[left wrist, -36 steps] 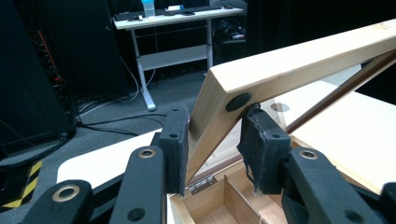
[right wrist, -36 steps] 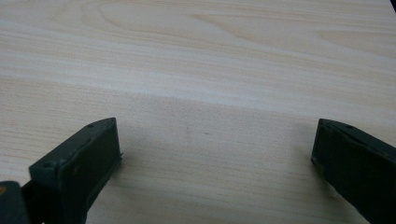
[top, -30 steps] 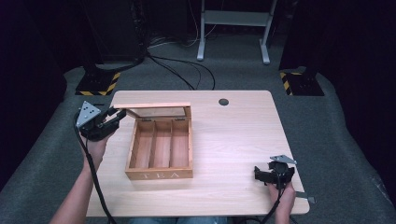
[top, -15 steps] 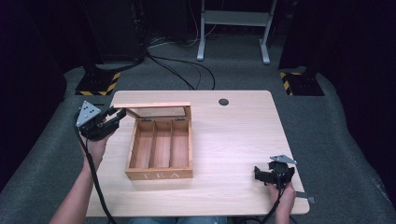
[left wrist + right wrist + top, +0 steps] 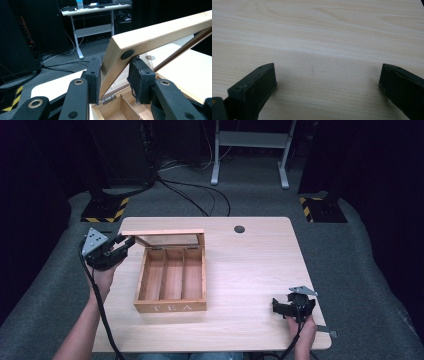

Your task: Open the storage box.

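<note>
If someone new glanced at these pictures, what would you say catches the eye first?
A wooden tea box sits left of the table's middle, its three compartments empty and its lid raised. The left gripper straddles the lid's corner, while the right gripper rests open near the table's near right corner.

A light wooden tea box [image 5: 171, 280] sits on the left half of the table [image 5: 260, 270] — "TEA" lettered on its front wall, three long compartments inside. Its glass-paned lid [image 5: 165, 236] is raised, hinged at the box's far edge — the lid's left corner [image 5: 120, 53] sits between black jaws.
</note>
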A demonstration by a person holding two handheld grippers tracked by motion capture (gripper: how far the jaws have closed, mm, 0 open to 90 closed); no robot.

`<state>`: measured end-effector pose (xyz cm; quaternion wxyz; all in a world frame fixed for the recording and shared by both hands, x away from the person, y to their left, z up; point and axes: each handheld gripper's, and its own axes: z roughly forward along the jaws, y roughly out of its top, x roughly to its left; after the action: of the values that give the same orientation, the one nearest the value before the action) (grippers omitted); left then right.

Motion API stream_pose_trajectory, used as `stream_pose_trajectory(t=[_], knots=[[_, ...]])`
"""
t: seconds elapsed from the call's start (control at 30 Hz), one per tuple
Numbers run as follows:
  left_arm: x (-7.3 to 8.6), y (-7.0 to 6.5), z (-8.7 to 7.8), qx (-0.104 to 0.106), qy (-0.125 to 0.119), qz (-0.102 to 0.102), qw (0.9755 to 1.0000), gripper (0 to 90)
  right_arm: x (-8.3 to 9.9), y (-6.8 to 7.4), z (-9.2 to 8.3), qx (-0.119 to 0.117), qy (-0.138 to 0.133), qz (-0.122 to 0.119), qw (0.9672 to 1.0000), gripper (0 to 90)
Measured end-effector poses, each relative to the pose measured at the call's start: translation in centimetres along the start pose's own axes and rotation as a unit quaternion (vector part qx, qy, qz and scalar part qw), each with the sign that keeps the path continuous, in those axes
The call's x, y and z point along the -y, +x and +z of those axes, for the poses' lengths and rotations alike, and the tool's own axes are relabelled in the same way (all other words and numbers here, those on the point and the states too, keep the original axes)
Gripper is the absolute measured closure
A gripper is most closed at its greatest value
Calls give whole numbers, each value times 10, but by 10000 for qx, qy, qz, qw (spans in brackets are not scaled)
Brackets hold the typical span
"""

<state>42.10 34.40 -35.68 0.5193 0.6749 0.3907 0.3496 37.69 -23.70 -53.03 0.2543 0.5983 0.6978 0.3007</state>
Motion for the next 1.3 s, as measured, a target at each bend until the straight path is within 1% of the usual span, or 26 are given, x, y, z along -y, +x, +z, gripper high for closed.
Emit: stream_pose_trajectory(t=[0.4, 0.63, 0.73, 1.0, 1.17, 1.3], knots=[[0, 0, -1, 14, 5, 7, 10000, 623, 0, 0, 0, -1, 0, -3, 10000, 7], [3, -1, -3, 36, 5, 70, 10000, 623, 0, 0, 0, -1, -1, -1, 10000, 7], [5, -3, -5, 44, 10, 67, 10000, 622, 0, 0, 0, -2, 0, -2, 10000, 7], [13, -8, -11, 1, -28, 176, 9998, 622, 0, 0, 0, -2, 0, -2, 10000, 7], [20, -12, -16, 11, -86, 180, 9998, 619, 0, 0, 0, -2, 0, -3, 10000, 7], [25, -15, -21, 7, -72, 221, 9997, 617, 0, 0, 0, -2, 1, -4, 10000, 7]])
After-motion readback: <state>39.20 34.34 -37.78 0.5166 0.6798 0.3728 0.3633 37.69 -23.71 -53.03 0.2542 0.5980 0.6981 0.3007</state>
